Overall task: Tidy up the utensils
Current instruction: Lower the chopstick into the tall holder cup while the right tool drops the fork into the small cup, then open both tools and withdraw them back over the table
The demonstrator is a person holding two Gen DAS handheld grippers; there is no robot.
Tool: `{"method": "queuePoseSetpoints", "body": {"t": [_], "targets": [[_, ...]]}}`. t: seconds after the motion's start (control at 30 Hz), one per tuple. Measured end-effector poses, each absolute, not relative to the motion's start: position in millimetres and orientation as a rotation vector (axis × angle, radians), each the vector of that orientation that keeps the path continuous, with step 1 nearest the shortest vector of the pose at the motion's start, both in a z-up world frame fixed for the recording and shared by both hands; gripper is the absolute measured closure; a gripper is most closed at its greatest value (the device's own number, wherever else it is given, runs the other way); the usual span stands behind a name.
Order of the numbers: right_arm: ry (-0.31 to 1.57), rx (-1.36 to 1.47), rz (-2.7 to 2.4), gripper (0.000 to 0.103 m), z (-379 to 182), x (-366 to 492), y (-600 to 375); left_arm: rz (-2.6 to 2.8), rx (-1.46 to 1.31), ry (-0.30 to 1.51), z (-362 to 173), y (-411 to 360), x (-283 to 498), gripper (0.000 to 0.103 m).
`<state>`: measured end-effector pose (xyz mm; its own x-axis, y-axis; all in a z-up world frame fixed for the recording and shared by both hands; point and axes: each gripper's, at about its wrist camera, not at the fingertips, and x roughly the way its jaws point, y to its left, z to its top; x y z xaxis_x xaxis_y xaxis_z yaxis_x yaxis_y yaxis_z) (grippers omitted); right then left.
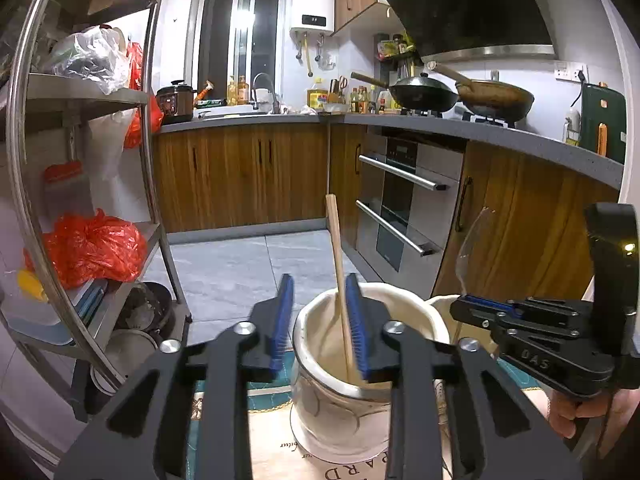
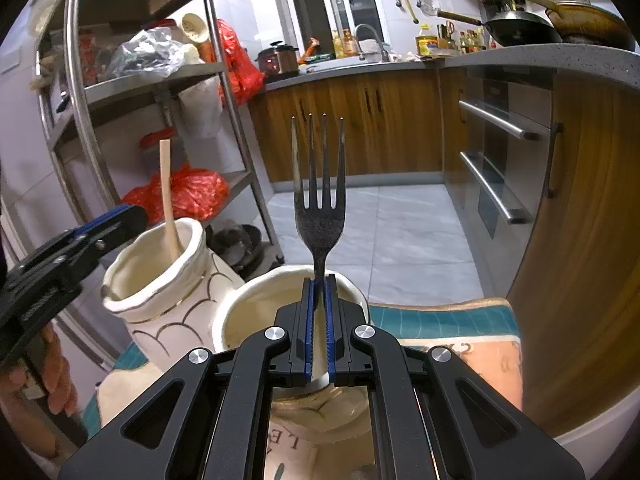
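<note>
Right tool [image 2: 319, 292] grips fork [image 2: 320, 200] above jar [image 2: 240, 312]

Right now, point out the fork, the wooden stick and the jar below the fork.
fork [image 2: 320, 224]: right wrist view, on the black bowl below the tines.
wooden stick [image 2: 167, 196]: right wrist view, mid-shaft.
jar [image 2: 248, 300]: right wrist view, on the left rim.

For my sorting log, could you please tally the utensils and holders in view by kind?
Forks: 1, the black fork held in the right hand-held gripper.
Wooden sticks: 1, the wooden stick.
Ceramic jars: 2, left jar and right jar.
Total: 4.
</note>
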<state>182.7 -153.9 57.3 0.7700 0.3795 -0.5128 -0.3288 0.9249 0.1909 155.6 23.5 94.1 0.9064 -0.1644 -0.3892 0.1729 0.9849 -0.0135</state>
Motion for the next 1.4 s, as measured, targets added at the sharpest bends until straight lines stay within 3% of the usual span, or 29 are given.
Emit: {"method": "queuePoseSetpoints", "body": {"t": [0.3,0.5,0.7,0.77,0.87,0.97,1.4], "targets": [[0.588,0.087,0.365,0.096,57.4,186.6,-148.0,-0.18,0.031,0.387,101.7,23.2,148.0,0.071],[0.591,0.099,0.371,0.089,60.2,183.6,-151.9,-0.174,0.022,0.399,100.7,26.2,144.3,0.071],[0.548,0.137,0.387,0.057,75.0,157.2,-171.8,-0.176,0.014,0.381,105.9,33.1,126.9,0.041],[0.524,0.146,0.393,0.037,79.9,145.9,-179.5,-0.179,0.022,0.368,108.2,33.2,116.9,0.026],[0.483,0.139,0.395,0.018,87.6,124.5,-191.9,-0.175,0.038,0.345,110.3,30.9,103.6,0.005],[0.44,0.13,0.382,0.007,91.8,106.2,-202.0,-0.172,0.066,0.309,110.2,27.1,83.3,0.006],[0.418,-0.059,0.242,0.005,72.9,51.4,-224.3,-0.245,0.093,0.423,81.4,10.1,49.7,0.006]]}}
